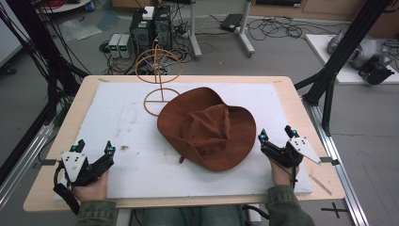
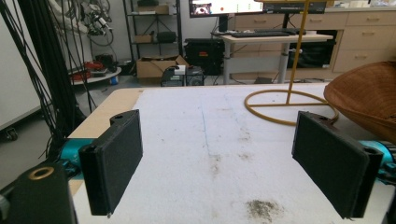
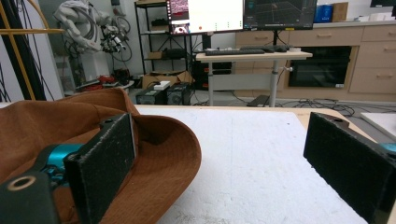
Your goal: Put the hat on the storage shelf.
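A brown wide-brimmed hat (image 1: 207,128) lies crown up in the middle of the white mat (image 1: 122,122). Behind it stands a gold wire hat stand (image 1: 159,70) with a ring base. My left gripper (image 1: 94,148) rests open at the mat's front left, well clear of the hat, whose brim (image 2: 369,95) shows at the right of the left gripper view, with the stand's base (image 2: 287,105) ahead. My right gripper (image 1: 276,134) is open at the front right, its left jaw next to the hat brim (image 3: 154,140). Nothing lies between either pair of jaws.
The wooden table (image 1: 301,117) carries the mat; dirt smudges (image 1: 123,148) mark the mat's left part. Black frame posts (image 1: 339,52) stand at the right and left. Computers and cables (image 1: 150,28) lie on the floor beyond the table.
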